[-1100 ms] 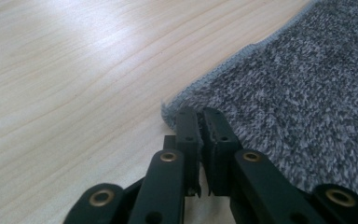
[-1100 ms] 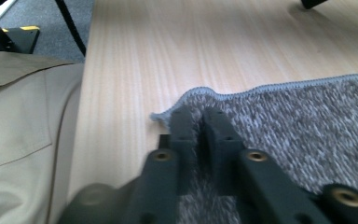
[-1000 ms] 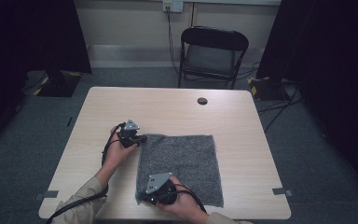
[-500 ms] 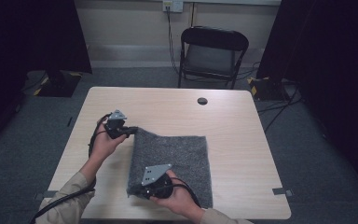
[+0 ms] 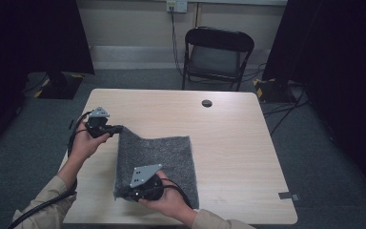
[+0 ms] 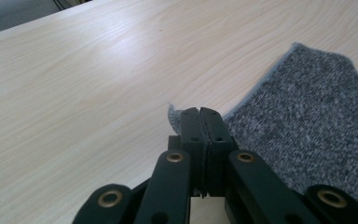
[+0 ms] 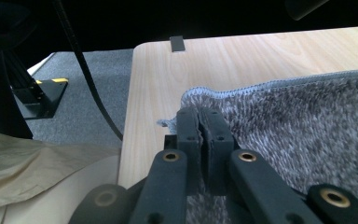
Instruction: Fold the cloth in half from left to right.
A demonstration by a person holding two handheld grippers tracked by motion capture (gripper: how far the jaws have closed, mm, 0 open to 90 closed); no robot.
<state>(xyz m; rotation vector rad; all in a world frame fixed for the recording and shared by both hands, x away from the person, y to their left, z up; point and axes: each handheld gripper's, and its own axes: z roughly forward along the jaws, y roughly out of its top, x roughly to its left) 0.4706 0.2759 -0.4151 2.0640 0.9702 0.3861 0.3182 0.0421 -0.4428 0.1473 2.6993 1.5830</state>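
the grey cloth (image 5: 158, 162) lies on the near left part of the light wooden tabletop (image 5: 233, 143), and both of its left corners are now pinched. the left claw (image 5: 120, 128) is clamped shut on the far left corner, a small tuft of fabric poking out past the closed tips in the left gripper view, where the left claw (image 6: 200, 112) hangs above bare wood. the right claw (image 5: 123, 192) is likewise closed tight on the near left corner; the right gripper view has the right claw (image 7: 198, 113) biting the hemmed edge of the cloth (image 7: 307, 121). a second ago the cloth lay flat and spread; since then both hands have risen and the left edge has come up off the tabletop, so the cloth now stands in a raised fold along that side while its right half rests flat. that looks like the start of a fold: the lifted edge seems ready to be carried across toward the right side.
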